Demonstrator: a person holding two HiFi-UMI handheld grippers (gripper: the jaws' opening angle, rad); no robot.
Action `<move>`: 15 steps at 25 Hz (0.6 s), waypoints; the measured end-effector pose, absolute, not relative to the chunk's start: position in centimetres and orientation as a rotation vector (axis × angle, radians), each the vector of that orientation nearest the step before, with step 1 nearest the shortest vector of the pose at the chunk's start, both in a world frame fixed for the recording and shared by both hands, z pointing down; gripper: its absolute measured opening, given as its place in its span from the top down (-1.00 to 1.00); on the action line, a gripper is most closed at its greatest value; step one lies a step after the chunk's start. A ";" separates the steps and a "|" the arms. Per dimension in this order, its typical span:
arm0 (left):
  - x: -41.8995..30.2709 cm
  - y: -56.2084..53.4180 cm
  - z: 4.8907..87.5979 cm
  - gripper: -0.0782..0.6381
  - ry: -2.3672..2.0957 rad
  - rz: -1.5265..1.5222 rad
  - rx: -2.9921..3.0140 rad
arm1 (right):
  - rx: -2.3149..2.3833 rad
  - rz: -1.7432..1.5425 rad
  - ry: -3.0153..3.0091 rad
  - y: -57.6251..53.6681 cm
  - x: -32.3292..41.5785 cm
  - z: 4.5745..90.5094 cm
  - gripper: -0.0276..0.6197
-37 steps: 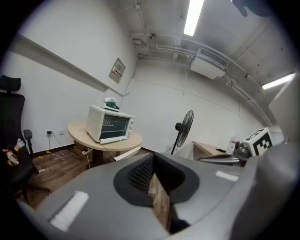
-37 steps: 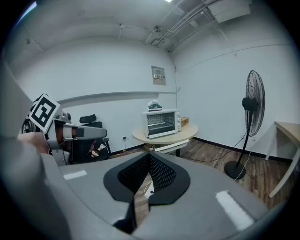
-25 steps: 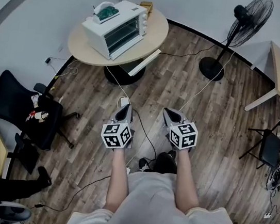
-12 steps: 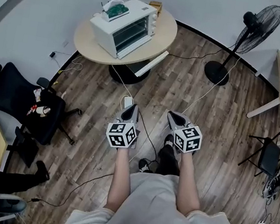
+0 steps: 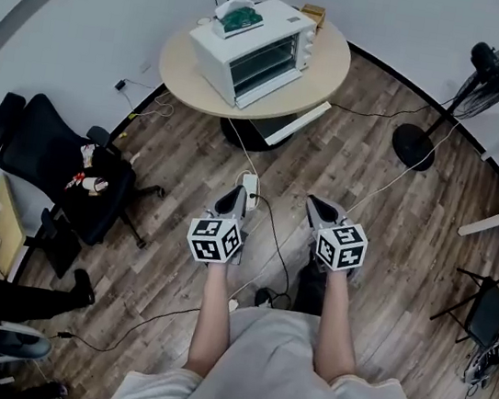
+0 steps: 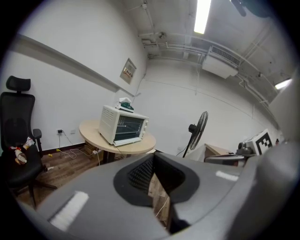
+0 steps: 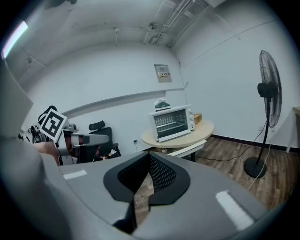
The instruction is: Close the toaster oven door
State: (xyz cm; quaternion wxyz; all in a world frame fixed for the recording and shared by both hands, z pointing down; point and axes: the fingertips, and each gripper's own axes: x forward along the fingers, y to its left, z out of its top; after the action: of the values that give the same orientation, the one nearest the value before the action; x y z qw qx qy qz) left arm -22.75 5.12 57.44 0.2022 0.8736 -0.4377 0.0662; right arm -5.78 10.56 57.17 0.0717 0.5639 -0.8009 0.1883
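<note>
Fingers (image 6: pixel 139 174) of left gripper (image 5: pixel 233 203) and right gripper (image 5: pixel 320 212) pressed together, empty. Toaster oven (image 5: pixel 253 50) on desk (image 5: pixel 324 75) well ahead, slightly leftward, glass front facing them; left gripper nearer.

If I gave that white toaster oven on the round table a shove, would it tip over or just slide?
Probably slide: the oven is a low, wide box sitting flat on the table. It looks fairly heavy for its size. Its front stands near the rim, so a hard push might send it off, and the green item on top could fall.
</note>
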 end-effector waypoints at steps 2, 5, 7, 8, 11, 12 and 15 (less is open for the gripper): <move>-22.8 4.2 58.1 0.62 -1.235 0.189 2.413 | 1.675 0.583 -2.414 9.3 -5.6 57.6 0.91; -22.1 2.6 58.9 0.62 -1.246 0.194 2.381 | 1.651 0.608 -2.433 6.9 -5.0 58.1 0.91; -21.1 1.1 59.0 0.62 -1.257 0.199 2.371 | 1.632 0.605 -2.444 4.9 -4.2 57.9 0.91; -20.6 0.2 59.0 0.62 -1.264 0.210 2.372 | 1.624 0.602 -2.448 3.9 -3.7 57.8 0.91; -19.8 -2.2 59.2 0.62 -1.301 0.258 2.371 | 1.595 0.599 -2.463 1.3 -2.3 57.4 0.91; -19.9 -3.1 59.4 0.62 -1.321 0.264 2.357 | 1.583 0.596 -2.469 0.5 -1.7 57.2 0.91; -19.7 -5.7 59.6 0.62 -1.390 0.241 2.287 | 1.559 0.582 -2.479 -1.9 0.9 56.7 0.91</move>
State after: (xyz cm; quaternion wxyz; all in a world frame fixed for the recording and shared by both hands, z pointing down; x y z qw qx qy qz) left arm -19.70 -5.70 59.63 0.2250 0.8292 -0.5041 0.0873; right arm 0.90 -1.94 56.66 0.0780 0.5207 -0.8277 0.1942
